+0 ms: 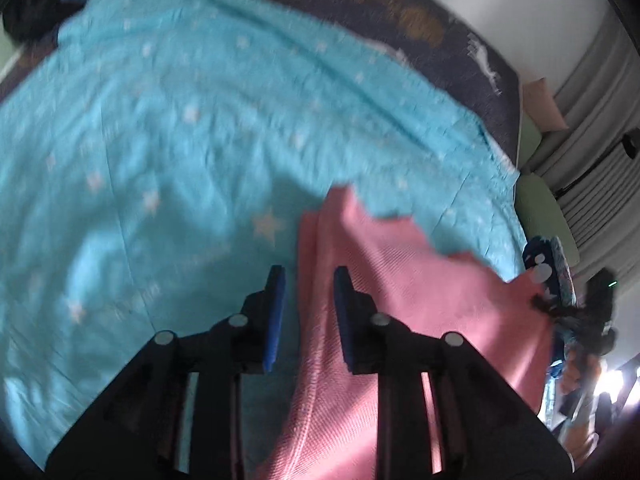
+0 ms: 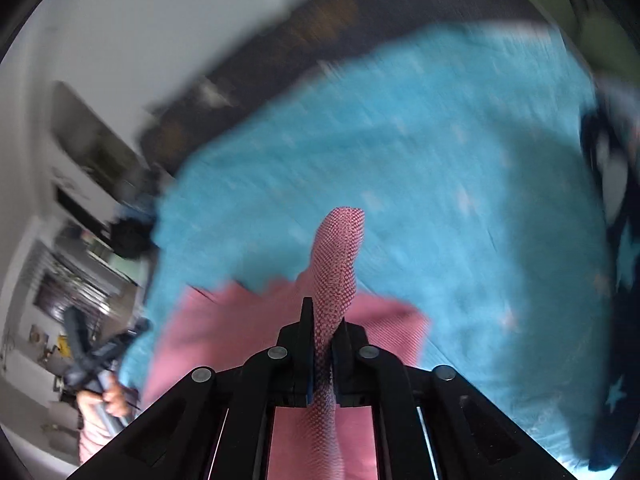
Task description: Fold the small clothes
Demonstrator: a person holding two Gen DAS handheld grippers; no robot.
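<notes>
One pink cloth point(image 2: 336, 280) fold pinched in right tool point(image 2: 322, 344) | turquoise blanket point(image 1: 200, 128) around

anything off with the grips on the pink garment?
Only the right gripper pinches the pink garment; a fold pokes up past its pads. The left gripper stands open over the edge, gripping nothing.

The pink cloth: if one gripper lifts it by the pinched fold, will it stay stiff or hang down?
The pink cloth is probably floppy: beside the right gripper it sags and creases. It looks thin and knitted, so likely light. On the blue blanket it should drag rather than slide.
</notes>
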